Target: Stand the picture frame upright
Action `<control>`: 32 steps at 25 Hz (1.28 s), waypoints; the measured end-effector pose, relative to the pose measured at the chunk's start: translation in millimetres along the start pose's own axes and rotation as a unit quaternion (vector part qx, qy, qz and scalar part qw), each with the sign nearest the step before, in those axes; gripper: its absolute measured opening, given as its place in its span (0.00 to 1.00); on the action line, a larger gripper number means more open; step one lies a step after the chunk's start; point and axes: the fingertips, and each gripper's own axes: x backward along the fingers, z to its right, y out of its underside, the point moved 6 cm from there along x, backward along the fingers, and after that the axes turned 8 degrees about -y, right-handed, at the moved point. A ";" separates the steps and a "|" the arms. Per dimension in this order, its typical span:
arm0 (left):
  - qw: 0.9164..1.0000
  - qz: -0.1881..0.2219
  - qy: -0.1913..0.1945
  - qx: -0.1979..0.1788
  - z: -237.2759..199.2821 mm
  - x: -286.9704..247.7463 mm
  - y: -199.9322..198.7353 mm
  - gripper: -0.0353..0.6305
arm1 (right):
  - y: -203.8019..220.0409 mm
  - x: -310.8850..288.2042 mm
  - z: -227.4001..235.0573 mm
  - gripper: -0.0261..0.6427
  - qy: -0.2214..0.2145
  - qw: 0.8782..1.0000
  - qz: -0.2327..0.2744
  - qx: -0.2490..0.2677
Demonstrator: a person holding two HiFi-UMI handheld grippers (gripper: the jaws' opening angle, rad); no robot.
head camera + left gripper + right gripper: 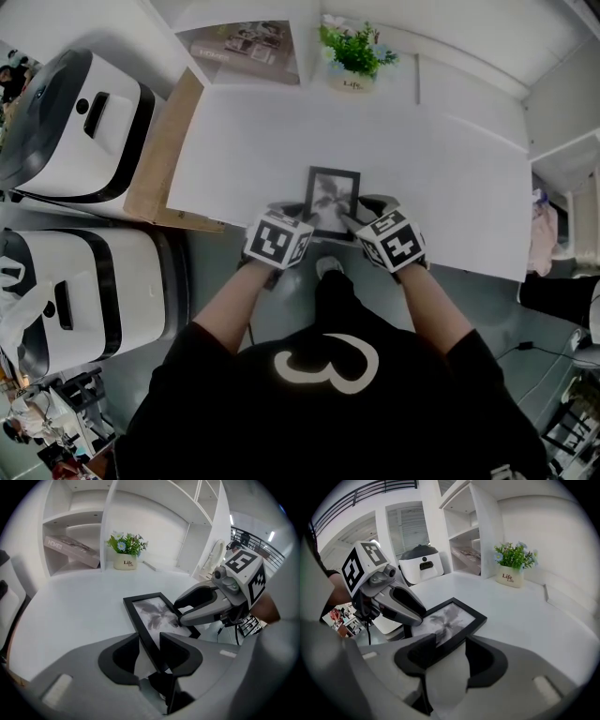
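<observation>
A black picture frame (pixel 333 195) with a grey leaf print lies flat at the near edge of the white table (pixel 422 159). My left gripper (pixel 302 214) is at its near left corner. In the left gripper view the frame's (pixel 152 613) left bar runs between the jaws of that gripper (pixel 150 641) and touches both pads. My right gripper (pixel 361 214) is at the near right corner. In the right gripper view the frame's (pixel 450 620) corner lies between the jaw tips of that gripper (pixel 452 644), with white showing below it. Whether those pads press on the frame is not clear.
A potted plant (pixel 354 52) stands at the back of the table, with a booklet (pixel 244 42) on the shelf to its left. Two white and black machines (pixel 75 122) and a cardboard sheet (pixel 164 150) are left of the table. The table's near edge runs under my grippers.
</observation>
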 end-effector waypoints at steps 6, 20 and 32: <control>1.000 -0.005 0.001 0.004 16.9 7.9 18.3 0.27 | 15.9 8.7 -14.8 0.33 -0.003 1.000 -0.004 0.006; 1.000 -0.009 0.000 0.004 40.4 18.2 29.0 0.26 | 38.5 23.3 -26.6 0.33 -0.012 1.000 0.006 0.000; 0.995 0.006 0.060 0.083 31.5 26.3 35.7 0.29 | 42.1 40.8 -31.4 0.33 -0.039 0.996 0.037 -0.067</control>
